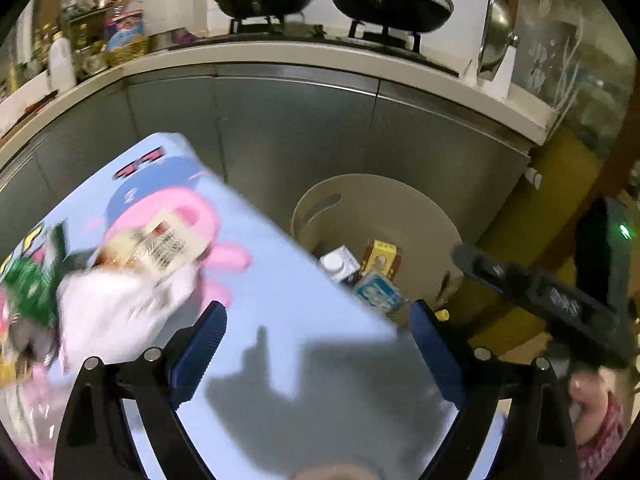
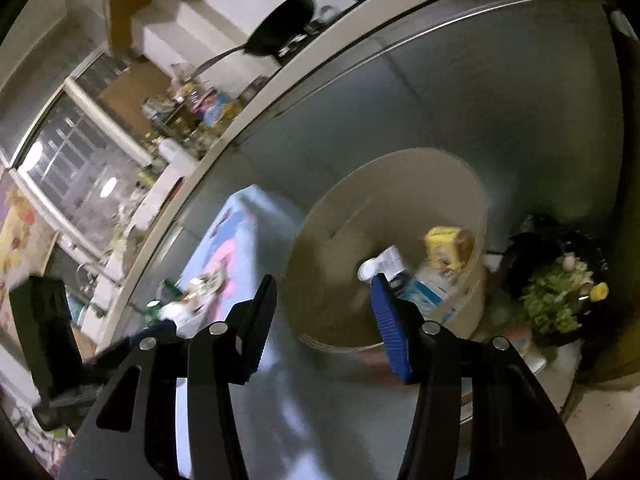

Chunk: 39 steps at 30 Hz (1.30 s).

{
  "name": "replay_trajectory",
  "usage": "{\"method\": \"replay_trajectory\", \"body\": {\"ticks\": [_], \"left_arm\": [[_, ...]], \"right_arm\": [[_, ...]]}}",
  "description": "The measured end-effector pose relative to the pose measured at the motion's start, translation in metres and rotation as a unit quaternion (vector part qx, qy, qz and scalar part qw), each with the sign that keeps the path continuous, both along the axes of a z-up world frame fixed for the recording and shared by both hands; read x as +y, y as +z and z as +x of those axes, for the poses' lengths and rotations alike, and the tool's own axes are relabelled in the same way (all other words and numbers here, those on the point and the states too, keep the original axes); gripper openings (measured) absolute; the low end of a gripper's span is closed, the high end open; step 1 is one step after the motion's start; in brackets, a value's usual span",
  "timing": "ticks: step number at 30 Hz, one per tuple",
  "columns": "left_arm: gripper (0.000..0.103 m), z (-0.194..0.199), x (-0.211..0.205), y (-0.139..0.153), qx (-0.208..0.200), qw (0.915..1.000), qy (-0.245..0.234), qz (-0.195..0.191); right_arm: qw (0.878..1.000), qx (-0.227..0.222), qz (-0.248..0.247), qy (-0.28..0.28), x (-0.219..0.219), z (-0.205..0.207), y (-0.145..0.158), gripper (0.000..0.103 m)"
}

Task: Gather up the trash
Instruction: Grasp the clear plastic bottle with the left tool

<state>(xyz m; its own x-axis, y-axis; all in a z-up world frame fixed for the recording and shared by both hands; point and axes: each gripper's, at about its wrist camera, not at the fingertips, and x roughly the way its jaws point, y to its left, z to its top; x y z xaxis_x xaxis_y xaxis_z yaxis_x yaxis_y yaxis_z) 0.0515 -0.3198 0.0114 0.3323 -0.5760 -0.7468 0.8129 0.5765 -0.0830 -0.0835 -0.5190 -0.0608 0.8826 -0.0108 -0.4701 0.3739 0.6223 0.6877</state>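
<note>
A beige round trash bin (image 1: 400, 200) stands on the floor against the grey cabinets; it also shows in the right wrist view (image 2: 400, 200). Inside lie a yellow carton (image 1: 382, 258), a blue-white carton (image 1: 378, 292) and a white carton (image 1: 340, 264). On a light-blue cartoon table (image 1: 280, 300) lie crumpled white paper (image 1: 116, 304), a printed wrapper (image 1: 164, 244) and a green wrapper (image 1: 28, 284). My left gripper (image 1: 316, 332) is open and empty above the table's corner. My right gripper (image 2: 324, 312) is open and empty above the bin's near rim; it shows in the left wrist view (image 1: 552, 296).
A counter (image 1: 280, 60) with two black woks (image 1: 264, 0) on a stove runs behind. Bottles and packets (image 1: 120, 36) crowd its left end. A dark bag with green vegetable scraps (image 2: 556, 296) sits right of the bin. A yellow post (image 1: 540, 208) stands at right.
</note>
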Motion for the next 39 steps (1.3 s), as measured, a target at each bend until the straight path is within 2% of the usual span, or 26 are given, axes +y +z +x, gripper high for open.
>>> {"method": "replay_trajectory", "body": {"ticks": [7,12,18,22,25,28,31,32,33,34,35,36,38,39], "left_arm": [[0.092,-0.023,0.102,0.003,0.001,0.9999,0.014,-0.008],[0.092,-0.01,0.188,-0.002,0.024,0.9959,0.086,-0.019],[0.091,0.013,0.261,-0.008,0.066,0.9803,0.178,-0.053],[0.091,0.023,0.283,-0.006,0.087,0.9711,0.208,-0.078],[0.091,0.027,0.292,-0.001,0.097,0.9657,0.221,-0.096],[0.092,0.029,0.296,0.005,0.103,0.9603,0.234,-0.111],[0.092,0.028,0.303,0.007,0.091,0.9525,0.267,-0.115],[0.092,0.028,0.304,0.007,0.089,0.9511,0.273,-0.114],[0.092,0.029,0.305,0.005,0.086,0.9487,0.284,-0.109],[0.092,0.029,0.305,0.004,0.083,0.9472,0.293,-0.102],[0.092,0.027,0.303,0.002,0.077,0.946,0.301,-0.091],[0.092,0.027,0.301,0.0,0.073,0.9451,0.308,-0.081],[0.095,0.023,0.295,-0.005,0.059,0.9405,0.331,-0.05],[0.095,0.022,0.291,-0.008,0.056,0.9386,0.338,-0.041]], "right_arm": [[0.995,-0.007,0.019,0.101,0.063,0.046,0.009,0.048],[0.985,-0.005,0.032,0.172,0.114,0.095,0.016,0.039],[0.975,-0.004,0.052,0.218,0.157,0.145,0.017,0.034],[0.966,-0.005,0.077,0.247,0.171,0.164,0.014,0.03],[0.956,-0.002,0.069,0.285,0.193,0.162,0.019,0.03],[0.939,0.001,0.062,0.338,0.223,0.143,0.019,0.03],[0.896,-0.005,0.049,0.44,0.277,0.111,0.015,0.03],[0.875,-0.006,0.03,0.483,0.299,0.097,0.015,0.03],[0.863,-0.008,0.004,0.505,0.312,0.086,0.016,0.03],[0.858,-0.011,-0.013,0.514,0.317,0.08,0.018,0.03],[0.856,-0.013,-0.03,0.516,0.317,0.074,0.019,0.03],[0.861,-0.015,-0.039,0.506,0.311,0.072,0.021,0.03],[0.884,-0.017,-0.05,0.465,0.288,0.073,0.024,0.032],[0.904,-0.016,-0.051,0.423,0.265,0.078,0.026,0.032]]}}
